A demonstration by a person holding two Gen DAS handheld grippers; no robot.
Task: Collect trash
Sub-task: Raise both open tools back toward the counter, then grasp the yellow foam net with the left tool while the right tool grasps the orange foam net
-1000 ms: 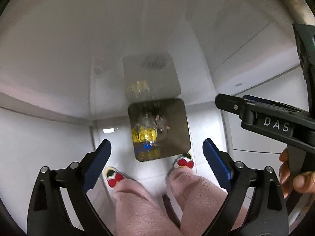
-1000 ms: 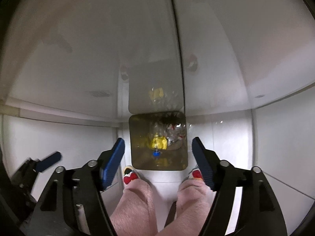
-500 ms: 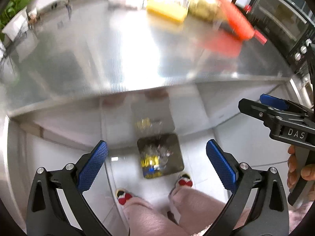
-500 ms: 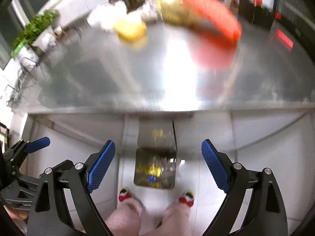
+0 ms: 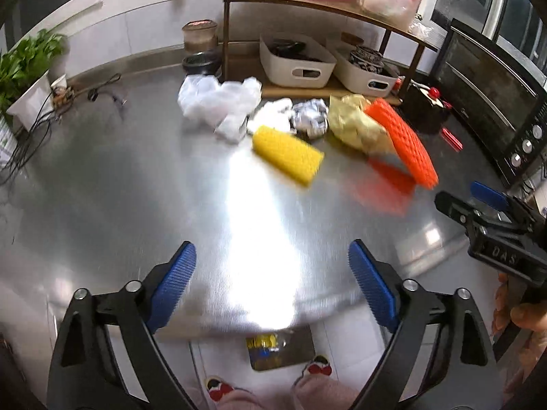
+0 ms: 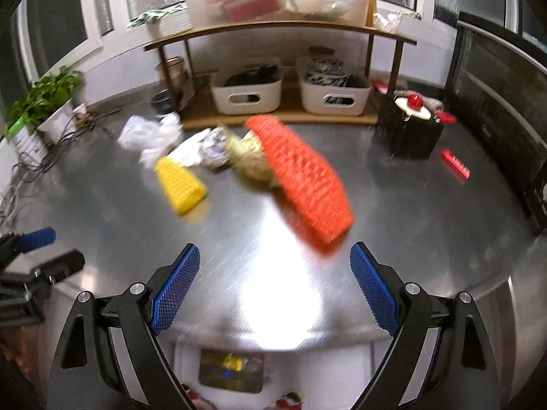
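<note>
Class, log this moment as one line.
left gripper: open, empty | right gripper: open, empty | orange net, yellow net: on counter

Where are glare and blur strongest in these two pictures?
Left wrist view: white glare streak down the steel counter; yellow foam net smeared. Right wrist view: glare at the counter's near edge; orange foam net blurred most.

My left gripper (image 5: 271, 283) points steeply downward, its jaws wide after just closing a little, nothing between them. My right gripper (image 6: 275, 285) is angled the same way, fingers (image 6: 374, 294) spread and empty. My right hand (image 5: 519, 314) grips its handle.
</note>
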